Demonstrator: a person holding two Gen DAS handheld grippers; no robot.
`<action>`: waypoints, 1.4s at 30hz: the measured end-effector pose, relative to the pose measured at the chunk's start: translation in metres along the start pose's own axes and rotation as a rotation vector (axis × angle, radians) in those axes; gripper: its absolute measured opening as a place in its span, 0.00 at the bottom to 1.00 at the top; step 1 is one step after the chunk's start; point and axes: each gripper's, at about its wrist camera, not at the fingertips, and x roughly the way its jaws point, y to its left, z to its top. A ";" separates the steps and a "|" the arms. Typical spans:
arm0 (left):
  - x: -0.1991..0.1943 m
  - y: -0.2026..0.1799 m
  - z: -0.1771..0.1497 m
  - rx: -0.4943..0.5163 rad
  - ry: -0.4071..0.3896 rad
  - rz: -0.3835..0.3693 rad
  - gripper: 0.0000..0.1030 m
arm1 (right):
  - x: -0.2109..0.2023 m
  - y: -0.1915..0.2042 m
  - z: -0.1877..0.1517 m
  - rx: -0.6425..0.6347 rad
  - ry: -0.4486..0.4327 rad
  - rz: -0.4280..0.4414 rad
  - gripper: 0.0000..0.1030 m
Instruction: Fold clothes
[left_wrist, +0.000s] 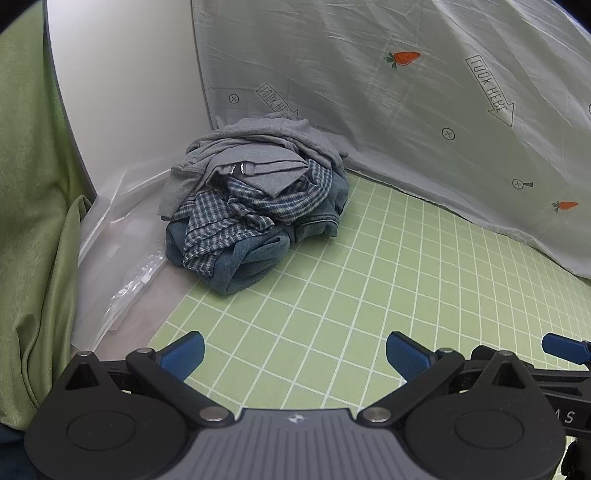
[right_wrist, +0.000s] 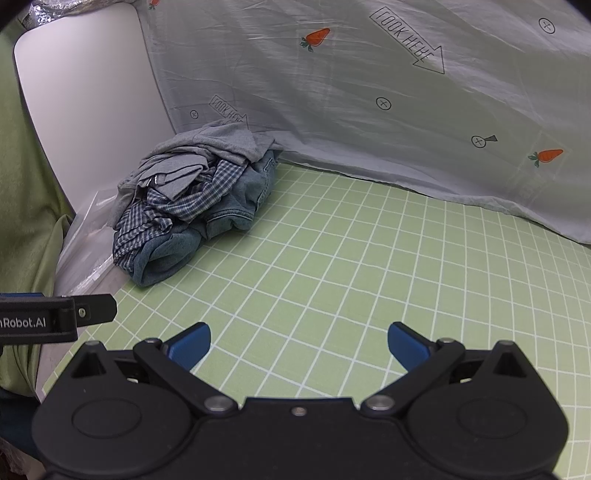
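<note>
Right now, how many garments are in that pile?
3 that show: a grey top uppermost, a checked shirt under it, and a denim piece at the bottom, against the mat. More may be hidden inside.

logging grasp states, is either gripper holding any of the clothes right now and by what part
Nothing is held. The left gripper and right gripper are both open over the green mat, apart from the clothes pile.

Green mat (right_wrist: 332, 258) open ahead; clothes pile (right_wrist: 192, 206) blocks far-left corner.
</note>
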 end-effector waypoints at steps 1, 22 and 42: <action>0.000 0.000 0.000 0.000 0.000 0.000 1.00 | 0.000 0.000 0.000 0.000 0.000 0.000 1.00; 0.003 0.001 -0.002 0.007 0.012 0.001 1.00 | 0.000 -0.001 0.000 0.003 0.005 0.002 1.00; 0.007 0.002 -0.001 0.011 0.031 -0.010 1.00 | 0.003 -0.002 -0.001 0.009 0.010 0.001 1.00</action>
